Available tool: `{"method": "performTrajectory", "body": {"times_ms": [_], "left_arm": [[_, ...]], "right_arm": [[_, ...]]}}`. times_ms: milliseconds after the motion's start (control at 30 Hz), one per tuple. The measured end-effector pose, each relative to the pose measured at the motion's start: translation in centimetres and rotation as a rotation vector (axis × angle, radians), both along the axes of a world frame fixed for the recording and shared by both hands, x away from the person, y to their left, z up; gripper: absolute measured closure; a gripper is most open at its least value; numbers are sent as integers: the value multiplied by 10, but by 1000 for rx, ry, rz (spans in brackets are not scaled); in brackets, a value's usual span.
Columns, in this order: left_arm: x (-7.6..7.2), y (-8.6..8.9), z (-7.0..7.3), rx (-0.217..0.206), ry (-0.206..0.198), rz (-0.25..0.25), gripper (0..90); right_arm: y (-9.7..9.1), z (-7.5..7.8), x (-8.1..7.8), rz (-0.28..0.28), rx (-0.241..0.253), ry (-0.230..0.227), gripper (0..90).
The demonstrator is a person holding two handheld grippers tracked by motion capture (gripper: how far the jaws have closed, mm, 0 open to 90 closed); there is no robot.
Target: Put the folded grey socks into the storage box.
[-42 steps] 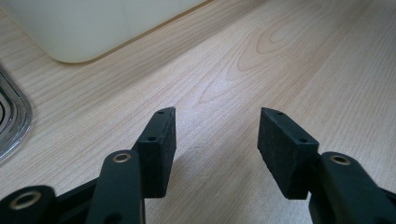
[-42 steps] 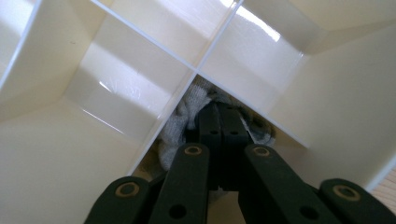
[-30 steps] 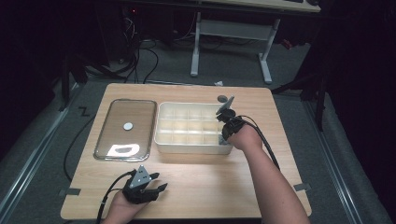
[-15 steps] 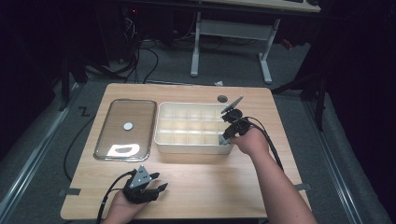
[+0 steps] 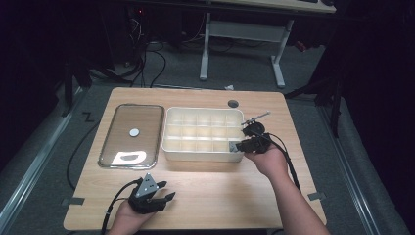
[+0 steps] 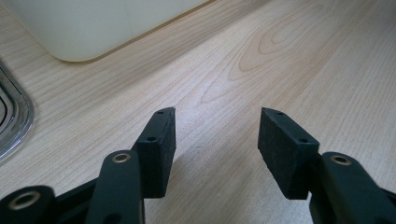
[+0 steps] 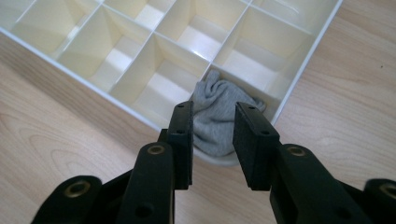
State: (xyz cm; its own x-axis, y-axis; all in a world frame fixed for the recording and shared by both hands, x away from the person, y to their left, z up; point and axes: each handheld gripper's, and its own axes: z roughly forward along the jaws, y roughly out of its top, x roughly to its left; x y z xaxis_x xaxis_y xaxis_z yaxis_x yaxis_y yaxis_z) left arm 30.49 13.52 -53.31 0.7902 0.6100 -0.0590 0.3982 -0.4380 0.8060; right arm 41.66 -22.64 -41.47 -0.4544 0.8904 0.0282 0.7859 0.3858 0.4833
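A cream divided box (image 5: 203, 108) stands mid-table. A bunched grey cloth (image 7: 223, 93) lies in the near right corner compartment of the box (image 7: 306, 60). My right gripper (image 5: 240, 144) hovers at that corner, just outside the rim. In the right gripper view the right gripper (image 7: 214, 108) has just been opening its jaws; they stand apart in front of the cloth, with the pads off it. My left gripper (image 5: 166, 195) rests on the table near the front edge. In the left gripper view it (image 6: 217, 126) is open over bare wood, with nothing between the pads.
A clear tray (image 5: 142, 117) with a small white disc (image 5: 134, 131) lies left of the box; its rim (image 6: 11, 121) shows beside the box's corner (image 6: 107, 23). A dark round hole (image 5: 233, 103) sits behind the box. Bare wood stretches along the table's front.
My right gripper has drawn back from over the box toward the near right and opened its jaws, leaving the grey cloth in the corner compartment. The left gripper has stayed put.
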Motion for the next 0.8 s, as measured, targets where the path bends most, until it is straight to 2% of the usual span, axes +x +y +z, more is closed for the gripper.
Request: {"method": "performTrajectory", "body": {"times_ms": [33,100,167,433,667,800], "left_arm": [[0,0,0,-1,0,1,473],[0,0,0,-3,0,3,472],[0,0,0,-5,0,2,471],[1,3,0,-25,4,4,467],[1,3,0,-24,4,6,467],[2,4,0,-42,11,8,468]], "right_arm": [[0,-1,-4,11,-15,-25,678],[-3,-2,-12,5,12,-43,652],[-2,-3,-21,11,-1,-74,646],[-8,-18,-57,24,62,-186,607],[-10,-47,-89,19,93,-267,580],[-11,-67,-105,5,135,-303,566]]}}
